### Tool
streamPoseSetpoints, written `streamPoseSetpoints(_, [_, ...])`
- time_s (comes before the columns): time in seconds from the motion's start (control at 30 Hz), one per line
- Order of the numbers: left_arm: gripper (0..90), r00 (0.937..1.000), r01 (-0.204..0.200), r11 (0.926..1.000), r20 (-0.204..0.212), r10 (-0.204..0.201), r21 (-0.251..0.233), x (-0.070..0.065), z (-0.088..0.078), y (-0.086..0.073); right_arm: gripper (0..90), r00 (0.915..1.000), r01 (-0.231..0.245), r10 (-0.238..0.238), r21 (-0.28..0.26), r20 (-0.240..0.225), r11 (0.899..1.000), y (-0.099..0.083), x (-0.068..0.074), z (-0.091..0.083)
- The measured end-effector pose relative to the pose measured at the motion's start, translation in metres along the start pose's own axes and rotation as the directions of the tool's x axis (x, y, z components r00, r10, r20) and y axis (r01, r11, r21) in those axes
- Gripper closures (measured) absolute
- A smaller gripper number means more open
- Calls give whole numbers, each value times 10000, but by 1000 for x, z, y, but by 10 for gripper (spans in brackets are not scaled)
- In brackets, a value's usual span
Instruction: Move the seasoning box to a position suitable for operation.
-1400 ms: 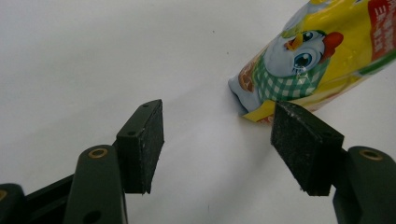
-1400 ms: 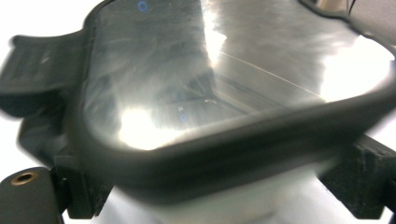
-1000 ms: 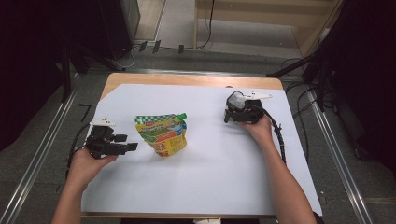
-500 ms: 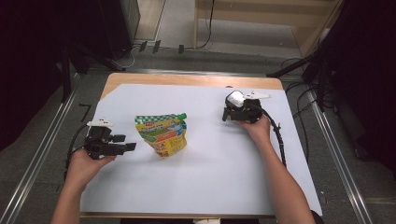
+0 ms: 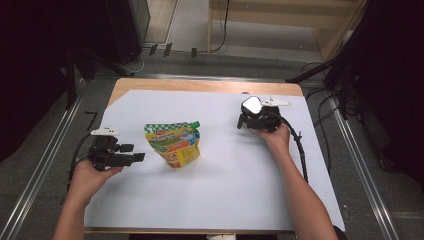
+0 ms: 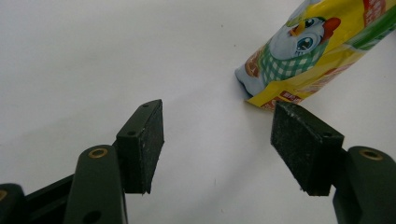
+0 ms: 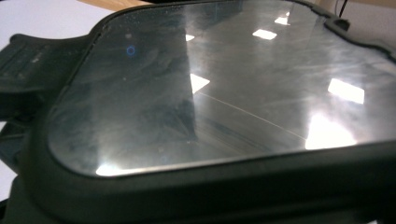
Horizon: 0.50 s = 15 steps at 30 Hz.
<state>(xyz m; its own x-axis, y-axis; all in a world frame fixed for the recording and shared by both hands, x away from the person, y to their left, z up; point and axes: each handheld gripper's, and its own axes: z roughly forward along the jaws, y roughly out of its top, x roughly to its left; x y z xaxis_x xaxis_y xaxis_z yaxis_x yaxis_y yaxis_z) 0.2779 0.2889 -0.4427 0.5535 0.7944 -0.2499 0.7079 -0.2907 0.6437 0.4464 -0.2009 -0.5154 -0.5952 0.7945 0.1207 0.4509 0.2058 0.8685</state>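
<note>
Left gripper view, pouch point(image 6: 317, 51) beyond right jaw, untouched

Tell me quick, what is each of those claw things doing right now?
Left gripper: open, holding nothing; the yellow pouch lies just ahead of it.
Right gripper: cannot be told; a glossy dark panel covers its own view.

Wooden table point(image 5: 200, 86) (white-covered), grey floor point(image 5: 40, 145), dark surroundings
</note>
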Motion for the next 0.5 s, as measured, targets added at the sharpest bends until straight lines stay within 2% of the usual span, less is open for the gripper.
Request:
streamPoseSetpoints(0.2, [354,10000,7,10000,36,-6,-36,2,0,2,142,9997,189,-191,-115,-167,9998,0,8,-9])
streamPoseSetpoints(0.4, [353,9999,27,9998,147,-30,182,3,4,7,145,9986,85,-102,-339,-520,9994,1,21,-23])
streamPoseSetpoints(0.5, [353,9998,-24,9999,198,20,171,4,6,10,145,9969,461,-477,-277,-621,9986,0,32,-31])
